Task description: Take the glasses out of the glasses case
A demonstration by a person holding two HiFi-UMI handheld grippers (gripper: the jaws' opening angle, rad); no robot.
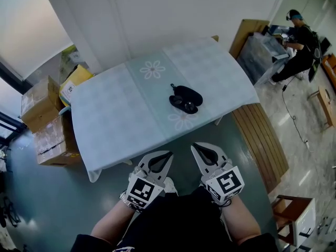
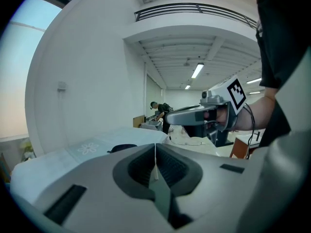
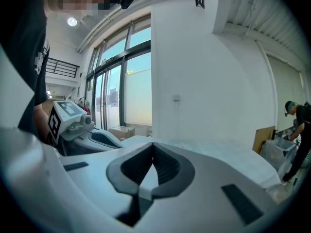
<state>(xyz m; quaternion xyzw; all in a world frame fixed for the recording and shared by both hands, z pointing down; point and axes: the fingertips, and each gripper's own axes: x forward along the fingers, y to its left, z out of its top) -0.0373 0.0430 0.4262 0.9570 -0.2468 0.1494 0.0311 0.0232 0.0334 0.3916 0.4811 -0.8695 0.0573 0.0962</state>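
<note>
A black glasses case (image 1: 185,98) lies open on the table (image 1: 115,114), with dark glasses inside it as far as I can tell. In the left gripper view the case (image 2: 121,148) shows as a dark low shape on the cloth. Both grippers hang close to my body, short of the table's near edge and well away from the case. My left gripper (image 1: 164,154) is shut, jaws meeting at the tips, nothing between them. My right gripper (image 1: 195,147) is shut too and holds nothing. Each gripper also appears in the other's view: the right gripper (image 2: 171,116) and the left gripper (image 3: 104,135).
The table carries a pale blue-green checked cloth with flower prints. Cardboard boxes (image 1: 44,122) are stacked at its left. A wooden bench (image 1: 262,143) runs along its right side. A person (image 1: 296,41) works at a desk far right. A wooden stool (image 1: 294,214) stands at lower right.
</note>
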